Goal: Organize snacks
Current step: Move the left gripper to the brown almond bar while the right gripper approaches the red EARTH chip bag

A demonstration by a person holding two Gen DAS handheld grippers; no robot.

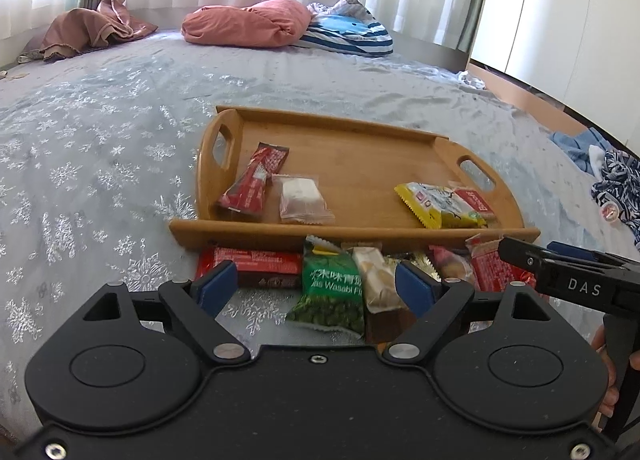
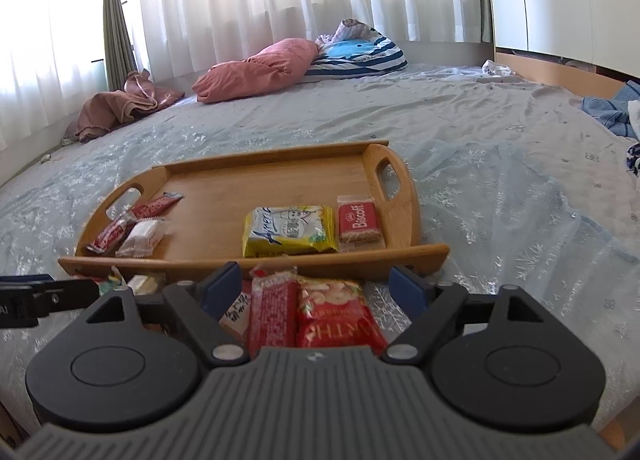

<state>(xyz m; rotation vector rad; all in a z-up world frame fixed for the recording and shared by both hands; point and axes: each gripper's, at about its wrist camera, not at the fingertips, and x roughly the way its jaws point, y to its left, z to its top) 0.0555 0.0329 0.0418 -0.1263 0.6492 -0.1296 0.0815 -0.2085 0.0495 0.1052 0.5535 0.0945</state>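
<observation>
Four snacks lie flat in wooden tray.

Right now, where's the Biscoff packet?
The Biscoff packet lies flat on the wooden tray, at its right end by the handle cutout, right beside the yellow snack bag; the right wrist view shows it best.

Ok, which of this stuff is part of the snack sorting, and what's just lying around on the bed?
Job:
- tray
- on it: red bar, white snack, yellow pack, Biscoff
- loose in front of it: wasabi peas, brown bar, red packs

Lying about:
- pink pillow
- striped pillow
- brown cloth
- blue clothes
</observation>
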